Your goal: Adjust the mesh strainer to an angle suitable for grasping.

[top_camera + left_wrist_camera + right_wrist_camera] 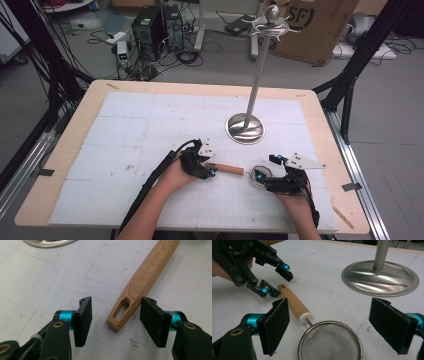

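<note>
1. Strainer lay flat on the desk, on its white gridded mat, between the two hands near the front edge.
2. At the left, the left tongs stood apart around the slotted end of the strainer's wooden handle. In the left gripper view the handle end lay between the pads without either pad pressing on it; one pad stood clear of it and the other sat just beside it.
3. The handle ran from there rightward to a white collar and a short wire neck.
4. The mesh bowl came next, round and metal-rimmed, resting on the mat.
5. At the right, the right tongs stood wide apart on either side of the bowl, gripping nothing; in the right gripper view the bowl lay low between the pads, not touching them.
6. Behind them, well apart from the strainer, a steel stand rose upright from its round base.
</note>
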A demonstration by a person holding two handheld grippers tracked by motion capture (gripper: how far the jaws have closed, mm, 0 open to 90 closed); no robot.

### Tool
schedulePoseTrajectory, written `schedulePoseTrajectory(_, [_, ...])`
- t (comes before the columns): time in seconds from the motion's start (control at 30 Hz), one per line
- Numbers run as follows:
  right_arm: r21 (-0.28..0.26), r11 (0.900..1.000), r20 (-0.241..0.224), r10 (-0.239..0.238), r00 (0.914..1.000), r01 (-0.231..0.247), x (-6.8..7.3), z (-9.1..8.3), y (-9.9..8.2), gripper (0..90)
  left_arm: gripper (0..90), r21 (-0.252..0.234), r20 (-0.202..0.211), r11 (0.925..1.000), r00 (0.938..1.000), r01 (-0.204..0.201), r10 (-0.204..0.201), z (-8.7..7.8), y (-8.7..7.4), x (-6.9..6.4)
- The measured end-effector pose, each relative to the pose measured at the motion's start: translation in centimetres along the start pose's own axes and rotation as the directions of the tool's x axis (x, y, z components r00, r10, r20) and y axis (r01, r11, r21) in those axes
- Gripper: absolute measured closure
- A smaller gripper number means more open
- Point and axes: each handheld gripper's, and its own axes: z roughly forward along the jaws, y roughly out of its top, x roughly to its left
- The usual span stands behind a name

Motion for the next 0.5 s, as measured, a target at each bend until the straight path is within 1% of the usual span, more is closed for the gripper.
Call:
schedulePoseTrajectory(0.03, [-0.002, 1.0000, 0.002, -0.004, 1.0000, 0.004, -0.04, 0.01, 0.00, 15.9, 43.4, 0.000, -0.004, 1.0000, 1.0000, 0.006, -0.007, 0.03, 0.00, 0.04])
schedulePoseTrajectory(0.1, [0.001, 1.0000, 0.000, 0.003, 1.0000, -0.003, 0.00, 0.00, -0.01, 15.9, 43.4, -0.005, -0.013, 0.9999, 0.9998, 0.013, -0.013, 0.11, 0.01, 0.16])
schedulePoseTrajectory(0.3, [0.002, 1.0000, 0.001, -0.007, 1.0000, 0.007, 0.03, 0.07, -0.02, 16.0, 44.0, -0.023, -0.041, 0.9985, 0.9979, 0.050, -0.051, 0.48, 0.07, 0.47])
schedulePoseTrajectory(0.4, [0.006, 1.0000, 0.001, -0.005, 1.0000, 0.005, 0.11, 0.04, -0.03, 16.0, 43.7, -0.030, -0.038, 0.9973, 0.9969, 0.067, -0.068, 0.54, -0.04, 0.56])
schedulePoseTrajectory(0.5, [0.008, 0.9999, 0.003, -0.009, 1.0000, 0.009, 0.08, 0.08, -0.05, 16.0, 42.0, -0.036, -0.032, 0.9967, 0.9968, 0.072, -0.073, 0.46, -0.18, 0.54])
